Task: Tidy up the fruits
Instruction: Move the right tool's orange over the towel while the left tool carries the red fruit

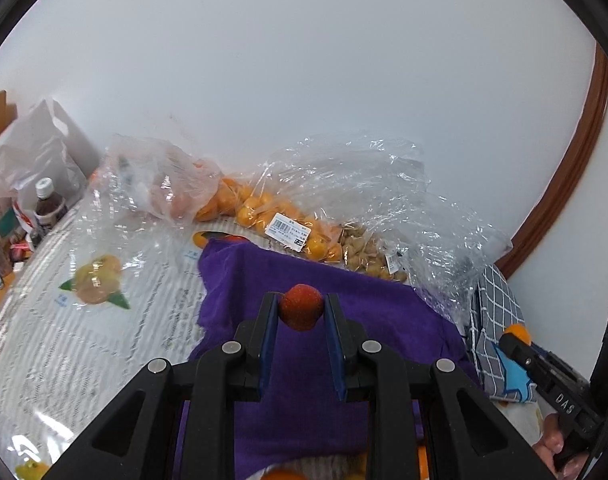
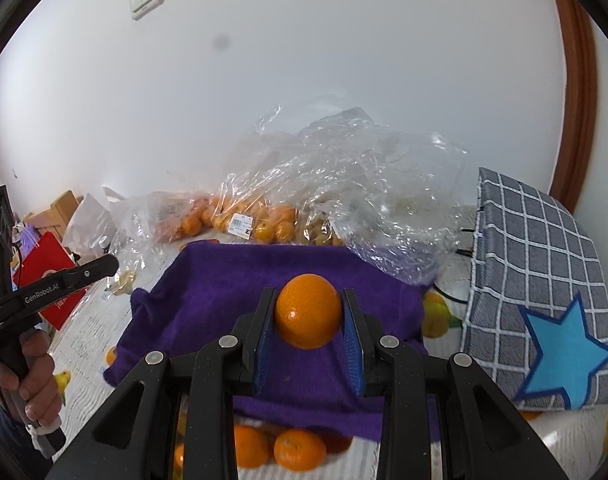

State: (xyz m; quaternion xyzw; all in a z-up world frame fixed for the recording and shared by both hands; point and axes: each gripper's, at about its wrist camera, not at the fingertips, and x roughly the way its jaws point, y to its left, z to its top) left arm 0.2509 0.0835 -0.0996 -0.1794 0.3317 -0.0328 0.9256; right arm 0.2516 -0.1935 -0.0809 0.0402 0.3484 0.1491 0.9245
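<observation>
Your jaws are clenched on fruit on both sides. The left gripper grasps a small red berry with a rough, pebbled skin, pinched between the two blue pads right at the tips. The right gripper grasps an orange, round and glossy, seated between the blue pads with its lower half sunk between them.

Both fruits hang in the air above a purple cloth spread over the desk, which is covered with a patterned sheet printed with fruit pictures. Neither fruit touches the cloth.

From your right wrist view, more oranges lie on the desk just below the near edge of the purple cloth, partly hidden by the gripper's frame. Behind the cloth, against the white wall, sits a clear plastic bag of small oranges bearing a white barcode label. Just to its right lies a bag of pale, papery fruits, and crumpled clear wrap rises above both.

A grey checked bag with a blue star stands at the right edge of the cloth. Your left hand shows at the left of the right wrist view, wrapped around its gripper's handle.
</observation>
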